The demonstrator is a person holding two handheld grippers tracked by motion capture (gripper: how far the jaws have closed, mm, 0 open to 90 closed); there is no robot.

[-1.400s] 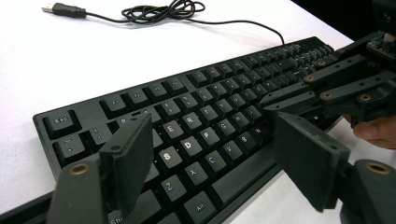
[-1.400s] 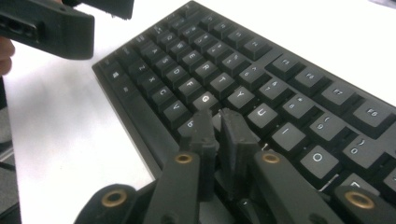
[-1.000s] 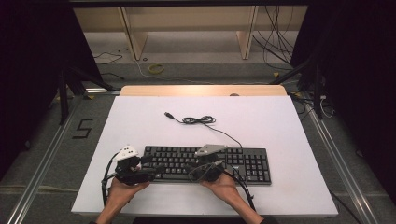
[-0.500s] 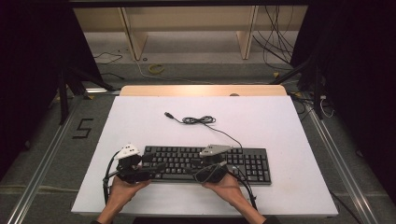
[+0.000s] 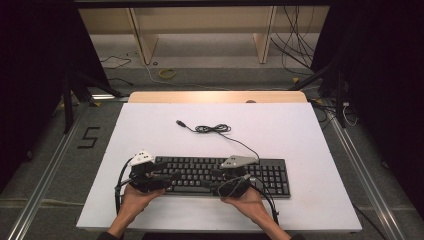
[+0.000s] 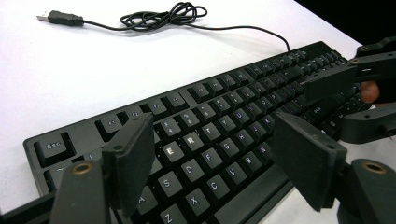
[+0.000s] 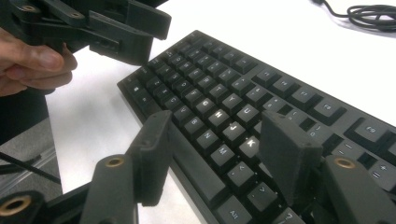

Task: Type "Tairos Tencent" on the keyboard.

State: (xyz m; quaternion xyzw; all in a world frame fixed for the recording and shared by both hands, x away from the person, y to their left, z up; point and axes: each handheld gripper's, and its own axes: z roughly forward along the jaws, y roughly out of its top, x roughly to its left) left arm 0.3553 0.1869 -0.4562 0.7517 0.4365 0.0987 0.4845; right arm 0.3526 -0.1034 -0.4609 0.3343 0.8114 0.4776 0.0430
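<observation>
Black keyboard [image 5: 220, 175] lies under both claws, left claw [image 6: 215, 163] and right claw [image 7: 219, 154] gaping wide.

A lab or recording studio: a white tabletop [image 5: 300, 135] stands inside black curtains [image 5: 380, 75], with metal floor rails [image 5: 45, 175], a taped "5" [image 5: 88, 137] on grey carpet, loose cables [image 5: 295, 45] and bare wooden shelving [image 5: 200, 25] behind

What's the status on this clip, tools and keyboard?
Left tool open over the keys. Right tool open, jaws just widened, nothing between them. Flat black plastic keyboard flat on white table. Its coiled black cable lies behind, clear.
</observation>
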